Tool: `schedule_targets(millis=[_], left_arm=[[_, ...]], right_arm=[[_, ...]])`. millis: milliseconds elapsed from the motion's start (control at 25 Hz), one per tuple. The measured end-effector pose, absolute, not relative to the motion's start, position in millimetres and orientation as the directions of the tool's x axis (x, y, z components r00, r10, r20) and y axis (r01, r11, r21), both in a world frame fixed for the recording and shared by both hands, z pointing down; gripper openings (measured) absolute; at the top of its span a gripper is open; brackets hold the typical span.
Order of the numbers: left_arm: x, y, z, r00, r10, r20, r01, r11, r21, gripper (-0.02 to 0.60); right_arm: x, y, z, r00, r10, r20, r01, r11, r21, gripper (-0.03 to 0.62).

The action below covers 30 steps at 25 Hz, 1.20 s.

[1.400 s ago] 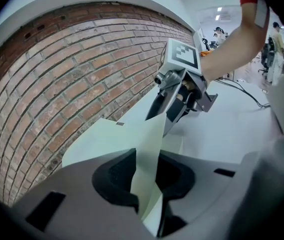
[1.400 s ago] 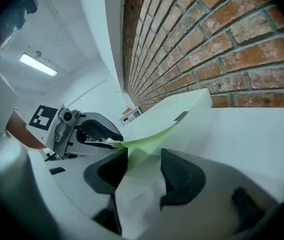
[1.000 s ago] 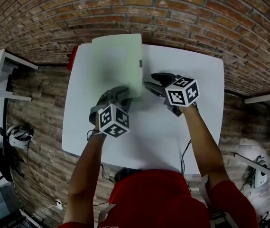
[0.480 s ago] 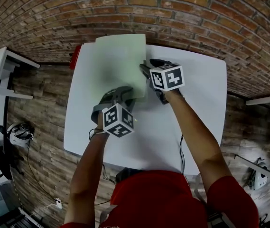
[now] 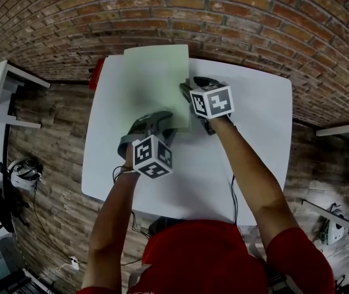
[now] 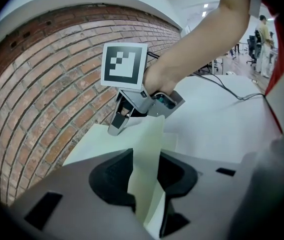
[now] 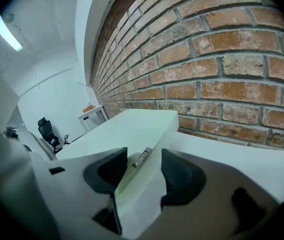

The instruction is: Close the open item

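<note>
My left hand-held gripper sits at the near edge of the pale green case. Its jaws have just been opening and now stand released, with the case's thin cover upright between them. My right hand-held gripper is at the case's right edge, clenched on that thick edge beside a small label tag. The case lies on the white worktop. The brick wall runs just beyond the case's far edge, and both of my hand-held grippers point toward it.
</note>
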State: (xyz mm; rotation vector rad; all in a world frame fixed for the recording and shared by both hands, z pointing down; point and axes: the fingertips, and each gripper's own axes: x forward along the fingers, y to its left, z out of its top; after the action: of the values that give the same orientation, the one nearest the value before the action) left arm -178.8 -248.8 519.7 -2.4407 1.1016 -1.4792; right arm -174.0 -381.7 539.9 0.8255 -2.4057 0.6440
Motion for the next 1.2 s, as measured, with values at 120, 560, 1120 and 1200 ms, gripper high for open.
schedule_targets(millis=[120, 560, 1120, 1200], left_arm=[[-174.0, -242.8, 518.6, 0.288, -0.611, 0.738, -0.500, -0.753, -0.428, 0.138], [-162.8, -225.4, 515.8, 0.361, -0.611, 0.704, -0.494, -0.766, -0.412, 0.183], [-185.9, -252.4, 451.7, 0.399, -0.814, 0.422, -0.834, -0.514, -0.203, 0.128], [-196.2, -256.1, 444.3, 0.384, -0.840, 0.383, -0.879, -0.459, -0.127, 0.121]], right_arm=[[-172.4, -381.8, 540.2, -0.687, -0.417, 0.595, -0.658, 0.703, -0.268, 0.198], [-172.2, -381.0, 540.9, -0.688, -0.416, 0.594, -0.654, 0.711, -0.260, 0.198], [-175.2, -379.6, 539.1, -0.670, -0.464, 0.580, -0.658, 0.733, -0.173, 0.198], [-176.1, -379.2, 538.6, -0.664, -0.478, 0.575, -0.658, 0.738, -0.147, 0.198]])
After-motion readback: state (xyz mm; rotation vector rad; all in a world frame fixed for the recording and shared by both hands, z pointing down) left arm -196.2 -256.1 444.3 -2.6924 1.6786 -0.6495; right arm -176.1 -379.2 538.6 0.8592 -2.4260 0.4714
